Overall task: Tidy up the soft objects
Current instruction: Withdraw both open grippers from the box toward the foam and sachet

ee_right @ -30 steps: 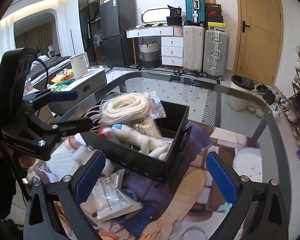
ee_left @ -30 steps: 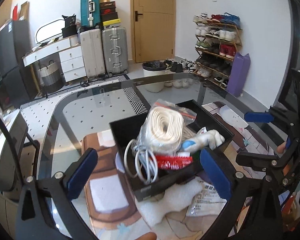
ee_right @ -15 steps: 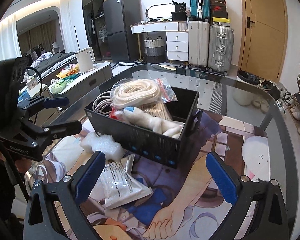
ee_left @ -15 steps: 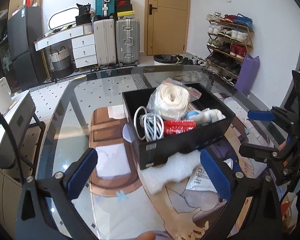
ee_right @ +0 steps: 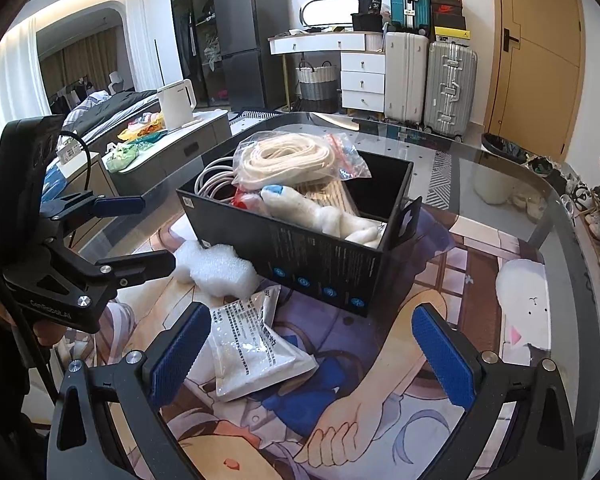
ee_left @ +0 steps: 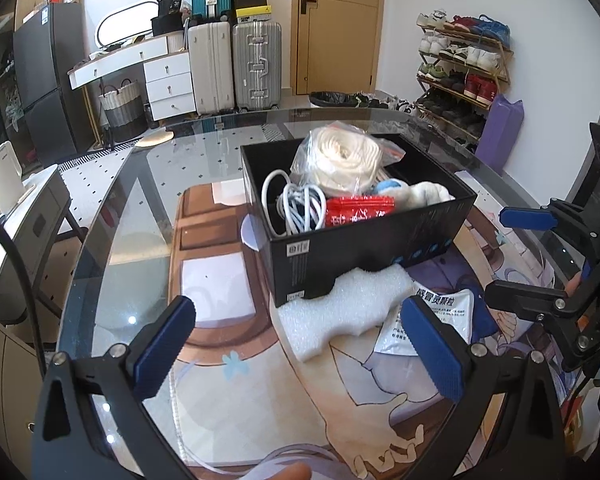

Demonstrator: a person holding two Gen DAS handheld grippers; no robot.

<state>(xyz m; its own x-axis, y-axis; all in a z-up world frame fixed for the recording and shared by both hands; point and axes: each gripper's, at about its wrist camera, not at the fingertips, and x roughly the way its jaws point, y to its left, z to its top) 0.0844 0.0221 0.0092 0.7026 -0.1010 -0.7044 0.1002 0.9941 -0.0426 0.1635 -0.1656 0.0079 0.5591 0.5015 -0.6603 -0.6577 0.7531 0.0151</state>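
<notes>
A black box (ee_left: 364,248) (ee_right: 320,256) stands on the printed mat, filled with a bagged cream rope coil (ee_left: 340,160) (ee_right: 288,160), a white cable (ee_left: 296,204), a red packet (ee_left: 358,210) and a white plush toy (ee_right: 332,212). In front of the box lie a white foam piece (ee_left: 348,300) (ee_right: 216,266) and a white sachet (ee_right: 252,348) (ee_left: 432,320). My left gripper (ee_left: 300,348) hangs open over the foam, empty. My right gripper (ee_right: 312,354) is open too, the sachet just past its left finger.
The mat covers a round glass table (ee_left: 140,184). Suitcases (ee_left: 236,64), a white dresser (ee_left: 156,76), a door and a shoe rack (ee_left: 460,64) line the far walls. A low cabinet with a white kettle (ee_right: 176,104) stands left of the table.
Both grippers have pulled back and risen away from the box, which now looks smaller and farther. The foam and sachet have come into full view. Both stay open.
</notes>
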